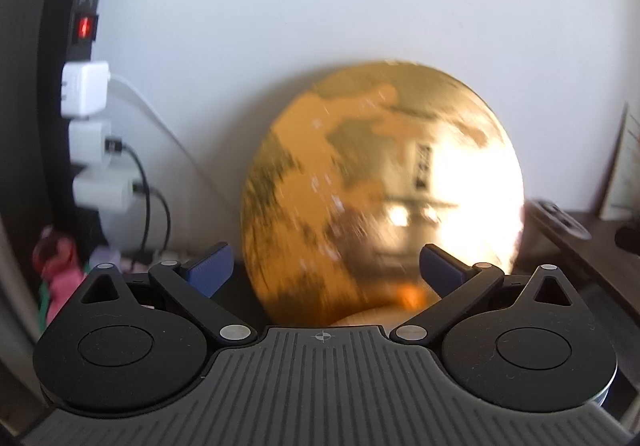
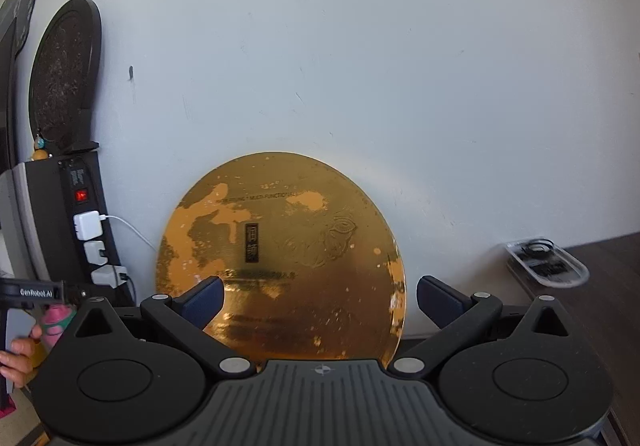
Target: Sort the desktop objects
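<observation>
Where leaning on white wall, round gold disc [image 2: 280, 258], glossy, worn: dead ahead of right gripper [image 2: 320, 304], left gripper [image 1: 326, 270]; both spread wide, empty.

Bright daylight, glare on blurred gold disc [image 1: 380, 190]

Both tongs look identical: left tongs [image 1: 326, 270] and right tongs [image 2: 320, 304] have matte black linkage arms with silver pivot pins, navy blue pads [image 2: 202, 302] at the tips, two big round black hubs behind them, and a grey ribbed housing between with a tiny crosshair mark. Left one's side reads "GenRobot.AI" in white.
</observation>
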